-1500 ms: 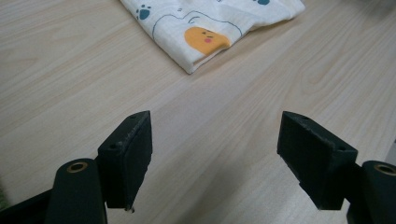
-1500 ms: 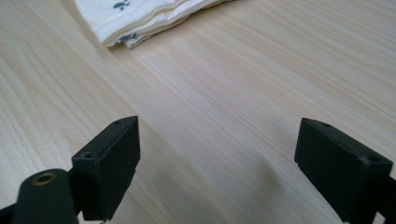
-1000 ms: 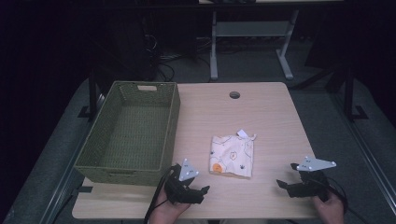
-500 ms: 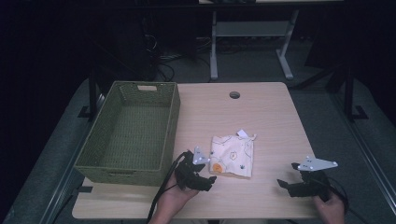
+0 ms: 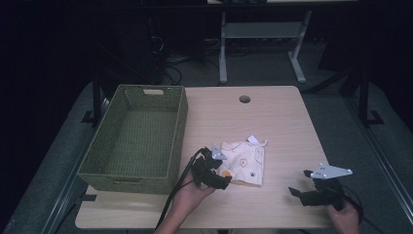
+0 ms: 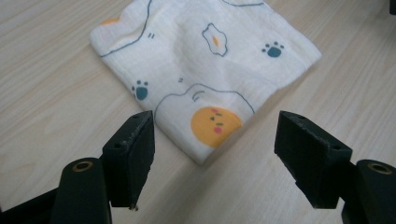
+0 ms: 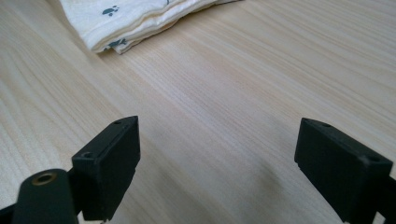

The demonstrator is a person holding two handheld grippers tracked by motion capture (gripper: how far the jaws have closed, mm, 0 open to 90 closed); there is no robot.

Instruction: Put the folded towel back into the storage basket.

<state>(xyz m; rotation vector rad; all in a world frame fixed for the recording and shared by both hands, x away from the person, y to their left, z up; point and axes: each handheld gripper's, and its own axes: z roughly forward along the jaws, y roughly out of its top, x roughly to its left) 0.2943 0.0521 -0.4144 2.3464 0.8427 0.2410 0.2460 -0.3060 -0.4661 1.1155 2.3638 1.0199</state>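
Now my left claw stands wide open and holds nothing, its two jaws set on either side of the near corner of the folded cloth, a little above the surface. I think the danger is here: the cloth is thin and lies flat, so if I close too high the jaws will meet only air, and if I close on the corner alone, only the top layer may come up and the fold will open. Also a push forward could slide the cloth away on the smooth wood.

My right claw is also wide open and empty, low over bare wood, well apart from the cloth.

The cloth itself is cream-white and soft, folded in several layers, printed with an orange face, a fried egg and small teal paws. It lies near the front middle of the surface, just beside the green woven basket, which looks empty.
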